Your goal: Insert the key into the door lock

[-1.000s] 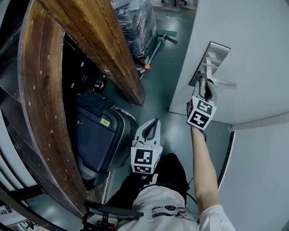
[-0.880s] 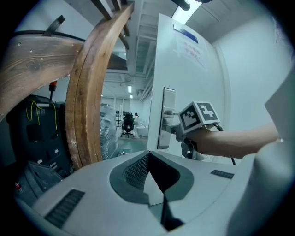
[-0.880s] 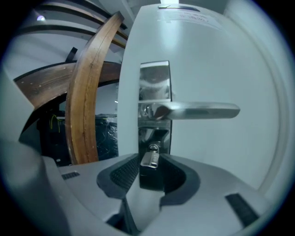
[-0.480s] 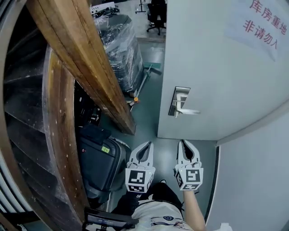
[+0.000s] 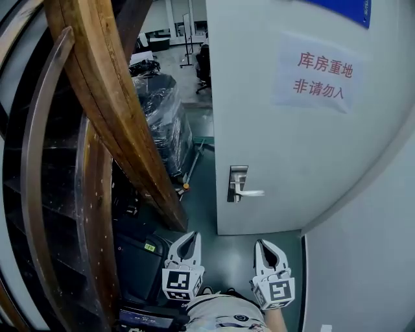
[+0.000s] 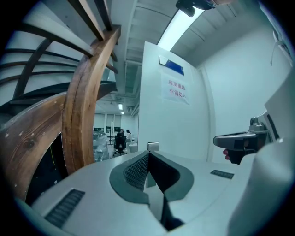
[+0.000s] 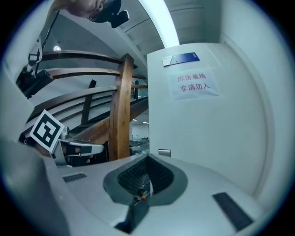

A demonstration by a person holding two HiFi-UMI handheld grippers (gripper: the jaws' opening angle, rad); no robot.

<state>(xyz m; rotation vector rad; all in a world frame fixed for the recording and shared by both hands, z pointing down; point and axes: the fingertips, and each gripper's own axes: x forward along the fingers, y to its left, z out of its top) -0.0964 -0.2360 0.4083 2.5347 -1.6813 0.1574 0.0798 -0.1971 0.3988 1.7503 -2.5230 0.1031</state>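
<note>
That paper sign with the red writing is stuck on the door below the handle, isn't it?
Not quite. The paper sign with red writing is on the door, but above the handle, not below it. The head view shows this.

Industrial-office interior, storeroom entrance. White door (image 5: 279, 142) with paper notice (image 5: 318, 76) in red characters and blue plate (image 5: 343, 8); curved wooden staircase (image 5: 110, 110) at left; film-wrapped pallet load (image 5: 162, 117) on grey-green painted floor (image 5: 224, 256) — open office beyond, with desk chair (image 5: 204, 61) and ceiling strip light (image 6: 179, 27).
</note>
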